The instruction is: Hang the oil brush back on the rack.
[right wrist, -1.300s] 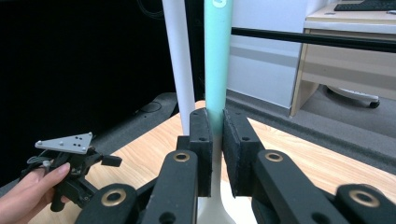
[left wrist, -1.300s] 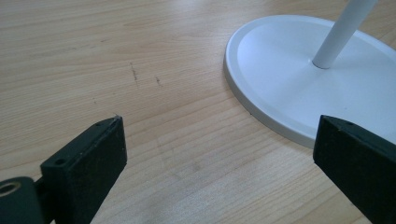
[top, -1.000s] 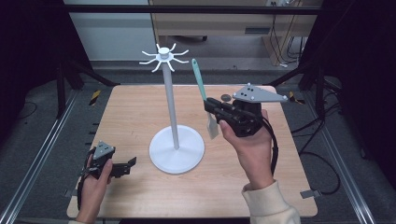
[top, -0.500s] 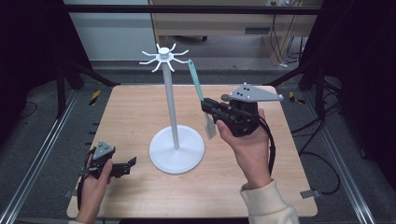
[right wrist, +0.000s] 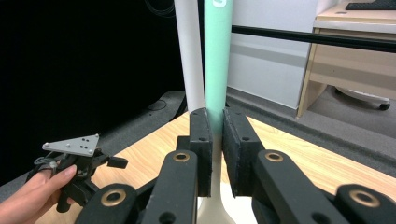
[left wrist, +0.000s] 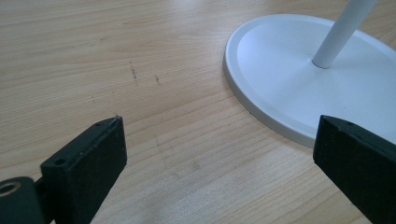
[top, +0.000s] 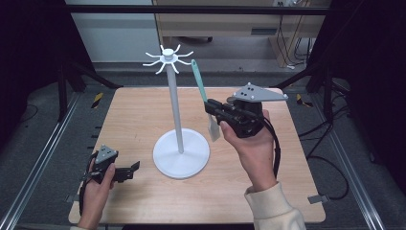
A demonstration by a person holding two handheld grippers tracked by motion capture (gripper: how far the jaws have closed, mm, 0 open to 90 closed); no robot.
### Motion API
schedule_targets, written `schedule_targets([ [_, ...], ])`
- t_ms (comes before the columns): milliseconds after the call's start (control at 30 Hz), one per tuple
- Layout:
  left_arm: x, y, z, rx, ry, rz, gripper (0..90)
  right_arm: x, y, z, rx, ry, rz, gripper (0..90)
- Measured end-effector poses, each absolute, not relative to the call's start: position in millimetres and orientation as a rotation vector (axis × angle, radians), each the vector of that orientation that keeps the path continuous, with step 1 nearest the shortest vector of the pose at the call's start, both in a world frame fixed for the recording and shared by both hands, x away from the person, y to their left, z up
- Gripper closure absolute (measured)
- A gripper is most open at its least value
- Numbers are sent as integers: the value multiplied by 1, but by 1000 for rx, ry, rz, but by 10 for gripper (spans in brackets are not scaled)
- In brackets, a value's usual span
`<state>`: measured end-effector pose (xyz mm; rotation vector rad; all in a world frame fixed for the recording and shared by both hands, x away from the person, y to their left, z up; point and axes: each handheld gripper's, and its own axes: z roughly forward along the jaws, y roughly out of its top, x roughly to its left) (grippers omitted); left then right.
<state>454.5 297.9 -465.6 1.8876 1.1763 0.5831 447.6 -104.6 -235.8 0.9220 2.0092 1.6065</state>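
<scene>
A white stand (top: 180,154) with a tall pole and a ring of hooks (top: 167,58) at its top rises from the middle of the wooden table (top: 134,115). My right gripper (top: 211,106) is shut on a spatula (top: 200,87) with a teal handle and a pale blade. It holds the spatula upright to the right of the pole, with the handle's end near the hooks. In the right gripper view the teal handle (right wrist: 218,60) stands between the jaws beside the pole (right wrist: 190,51). My left gripper (top: 135,166) rests open near the table's front left, facing the stand's base (left wrist: 299,88).
A metal frame (top: 43,158) borders the table, with dark floor around it. A wooden desk (right wrist: 345,60) and cables stand beyond the far edge. The other hand with its gripper (right wrist: 77,170) shows low at the left of the right gripper view.
My right gripper has carried the spatula to the left, closer to the stand's pole and hooks. The left gripper has stayed in place.
</scene>
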Motion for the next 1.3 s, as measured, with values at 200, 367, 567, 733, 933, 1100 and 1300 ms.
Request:
schedule_targets([
  [200,454,297,-466,1893,1175,582,24,450,-99,-237,919,2024,1604,827],
  [367,454,297,-466,1892,1176,581,24,454,-95,-238,924,2034,1601,827],
  [567,454,297,-466,1892,1176,581,24,458,-88,-240,926,2038,1613,827],
  [733,454,298,-466,1889,1177,580,24,459,-86,-242,929,2039,1612,826],
  [933,455,298,-466,1892,1176,580,24,460,-85,-243,920,2030,1608,826],
  [1100,454,298,-466,1890,1174,579,23,461,-82,-247,913,2011,1614,825],
  [1300,454,297,-466,1892,1171,579,24,465,-78,-251,902,1998,1616,826],
])
